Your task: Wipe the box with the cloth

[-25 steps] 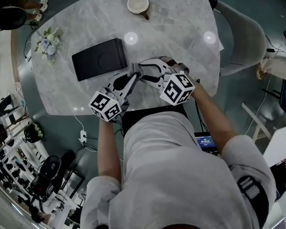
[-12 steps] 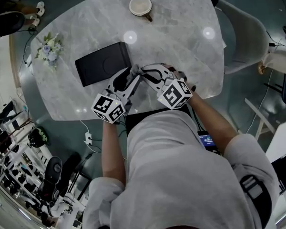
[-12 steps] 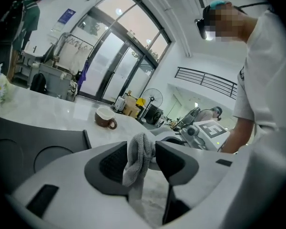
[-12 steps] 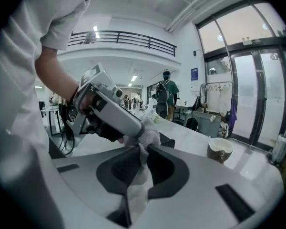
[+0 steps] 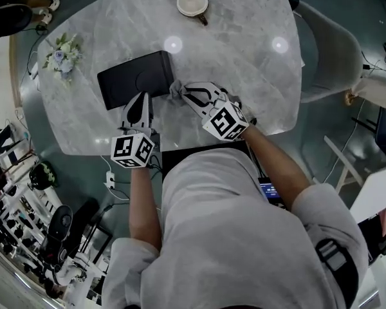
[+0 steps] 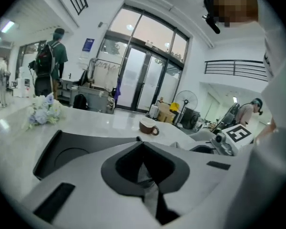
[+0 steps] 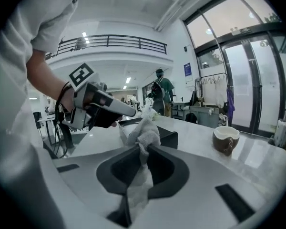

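A flat black box [image 5: 135,79] lies on the marble table [image 5: 244,63], left of the middle. At its near right corner hangs a small grey cloth [image 5: 177,89], bunched up. My right gripper [image 5: 185,93] is shut on it. Those jaws have just been closing, with the cloth between them. In the right gripper view the cloth [image 7: 145,133] sticks up from between the jaws [image 7: 143,149], with the box [image 7: 170,136] right behind it. My left gripper [image 5: 141,98] is at the box's near edge, shut and holding nothing. In the left gripper view the box [image 6: 69,152] is just beyond its tips [image 6: 143,142].
A brown mug [image 5: 193,5] stands at the table's far edge. A small bunch of flowers [image 5: 63,55] lies at the far left. A pale chair [image 5: 328,50] stands off the right side. People stand in the background of both gripper views.
My left gripper has left the cloth and swung left to the box's near edge. My right gripper has kept the cloth and moved it a little toward the box's corner.
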